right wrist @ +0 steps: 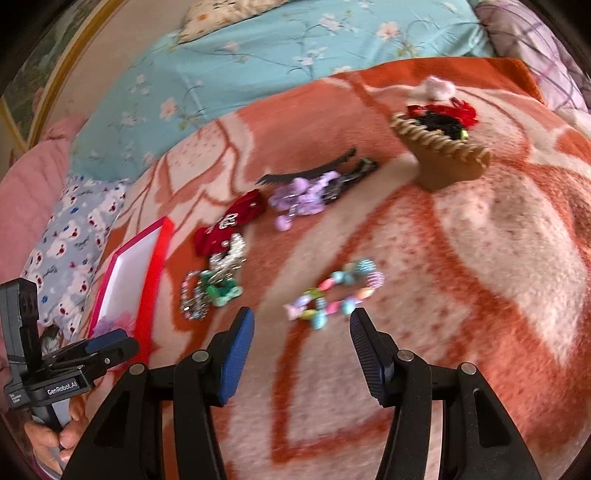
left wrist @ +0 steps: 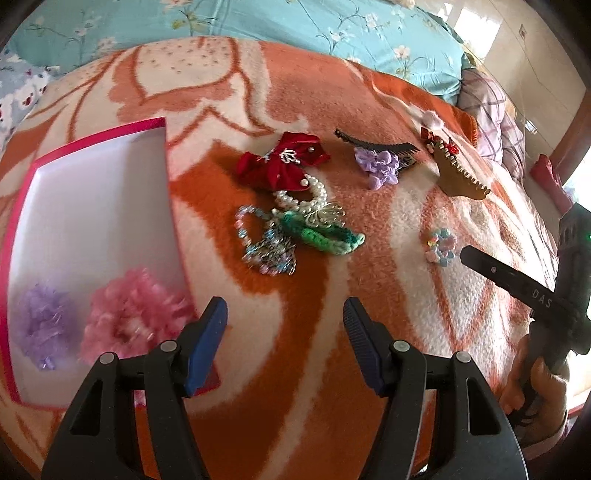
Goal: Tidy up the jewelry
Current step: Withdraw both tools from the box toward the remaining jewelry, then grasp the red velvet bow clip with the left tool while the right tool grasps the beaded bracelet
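Observation:
A pink-rimmed white box (left wrist: 92, 206) lies at the left of the orange blanket and holds a pink scrunchie (left wrist: 129, 317) and a purple scrunchie (left wrist: 44, 325). My left gripper (left wrist: 285, 314) is open and empty, just right of the box. A red bow (left wrist: 280, 160), a pearl bracelet (left wrist: 306, 195), a green band (left wrist: 321, 232) and a blue bead bracelet (left wrist: 262, 243) lie in a heap ahead. My right gripper (right wrist: 302, 325) is open and empty, just short of a pastel bead bracelet (right wrist: 332, 291).
A purple flower clip (left wrist: 380, 162) and a tan comb clip with red trim (left wrist: 458, 173) lie farther back. A turquoise floral quilt (left wrist: 258, 26) and pillows (right wrist: 74, 247) border the blanket. The box also shows in the right wrist view (right wrist: 129, 273).

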Motion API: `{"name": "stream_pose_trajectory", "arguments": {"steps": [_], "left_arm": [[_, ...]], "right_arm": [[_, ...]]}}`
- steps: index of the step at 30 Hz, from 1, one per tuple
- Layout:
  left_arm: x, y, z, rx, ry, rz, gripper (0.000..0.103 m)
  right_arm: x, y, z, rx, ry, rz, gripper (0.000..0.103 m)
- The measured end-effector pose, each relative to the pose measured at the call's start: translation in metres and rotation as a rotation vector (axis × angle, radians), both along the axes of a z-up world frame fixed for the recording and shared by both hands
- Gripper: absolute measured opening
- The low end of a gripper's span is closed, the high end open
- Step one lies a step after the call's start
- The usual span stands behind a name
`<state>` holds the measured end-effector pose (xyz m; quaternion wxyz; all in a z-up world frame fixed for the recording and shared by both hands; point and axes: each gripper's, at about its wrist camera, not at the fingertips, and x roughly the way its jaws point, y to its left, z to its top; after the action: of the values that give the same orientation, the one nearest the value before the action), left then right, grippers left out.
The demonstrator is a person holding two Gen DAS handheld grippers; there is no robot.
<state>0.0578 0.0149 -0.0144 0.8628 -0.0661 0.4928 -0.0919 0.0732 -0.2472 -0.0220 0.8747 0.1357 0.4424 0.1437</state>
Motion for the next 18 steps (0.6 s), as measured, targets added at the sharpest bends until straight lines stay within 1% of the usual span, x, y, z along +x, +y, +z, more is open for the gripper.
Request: {"name": "stream_pose_trajectory", "arguments": {"steps": [3, 7, 11, 13, 14, 15, 17, 18], "left_arm": [[0.015, 0.000, -0.004, 0.001, 0.013, 0.015, 0.065], [0.038, 0.005, -0.004, 0.017, 0.010, 0.035, 0.065], [0.072, 0.003, -0.001, 0.055, 0.000, 0.031, 0.065], [0.090, 0.000, -0.003, 0.080, 0.001, 0.020, 0.067], [0.098, -0.001, -0.005, 0.093, 0.005, 0.015, 0.070], [0.107, -0.003, -0.007, 0.103, 0.010, 0.007, 0.070], [0.123, -0.006, -0.012, 0.122, 0.019, -0.009, 0.070], [0.129, -0.007, -0.015, 0.130, 0.024, -0.017, 0.072]], "right_arm": [[0.004, -0.006, -0.004, -0.014, 0.007, -0.022, 0.061], [0.013, -0.006, -0.010, -0.034, 0.020, -0.026, 0.061], [0.019, 0.001, -0.014, -0.061, 0.023, -0.007, 0.061], [0.022, 0.007, -0.015, -0.079, 0.025, 0.009, 0.062], [0.024, 0.009, -0.016, -0.089, 0.026, 0.015, 0.062], [0.026, 0.013, -0.017, -0.105, 0.024, 0.023, 0.062], [0.029, 0.018, -0.019, -0.139, 0.020, 0.033, 0.061], [0.031, 0.020, -0.020, -0.156, 0.016, 0.036, 0.057]]}}
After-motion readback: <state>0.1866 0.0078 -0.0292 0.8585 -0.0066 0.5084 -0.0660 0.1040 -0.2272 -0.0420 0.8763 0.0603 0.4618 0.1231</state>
